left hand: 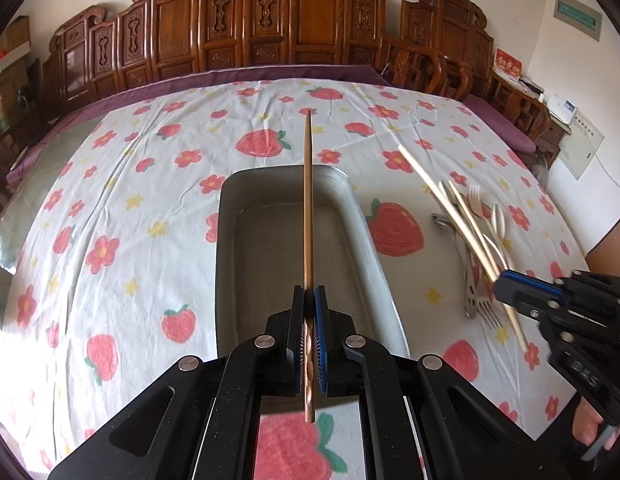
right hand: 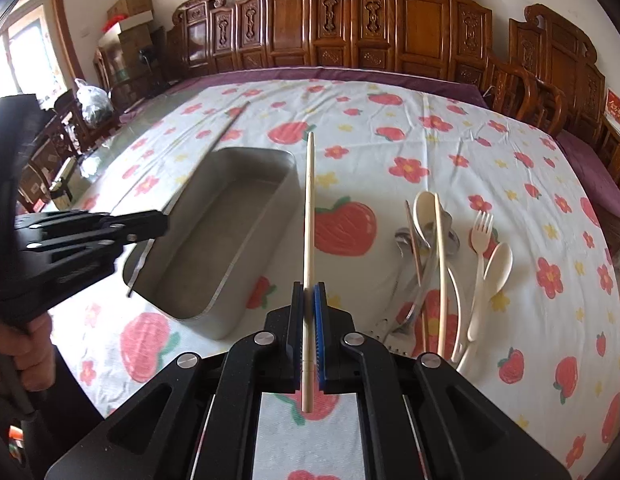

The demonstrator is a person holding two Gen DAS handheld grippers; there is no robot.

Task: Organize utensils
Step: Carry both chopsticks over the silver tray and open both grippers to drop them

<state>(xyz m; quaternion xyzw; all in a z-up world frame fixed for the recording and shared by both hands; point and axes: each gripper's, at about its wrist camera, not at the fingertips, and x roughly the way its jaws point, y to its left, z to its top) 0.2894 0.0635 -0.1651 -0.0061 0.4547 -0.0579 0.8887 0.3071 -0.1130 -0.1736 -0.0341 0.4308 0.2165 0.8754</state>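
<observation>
Over the metal tray [left hand: 230, 240], at far left of the working area, my left gripper [left hand: 308, 300] has its jaws clamped on a dark brown chopstick [left hand: 308, 200]. Its shaft is slender and smooth, tapering toward the far tip, with a carved, scalloped butt pinned between the ribbed blue pads. Risk: the stick is held near one end only, so it may pivot in the pads, and on release the long free end may strike the tray's far rim and tip out onto the cloth.

Centre: the tray is a dull grey, rounded-corner rectangle with thin raised walls and a bare floor; nothing lies in it yet. It rests on a thin, wrinkled cotton tablecloth [left hand: 110, 200] printed with strawberries and flowers, which may bunch or slide if the tray is nudged.

Right of the tray: my right gripper [right hand: 308, 292] has its jaws shut on a pale bamboo chopstick [right hand: 310, 208], straight, matte and square-ended, raised clear of the table. Risk: both sticks converge on one tray and may cross or collide.

Far right: the remaining pile [right hand: 437, 264] is cream plastic spoons and a cream fork [right hand: 479, 248], another pale chopstick and shiny steel utensils, overlapping; pulling one may drag its neighbours.
</observation>
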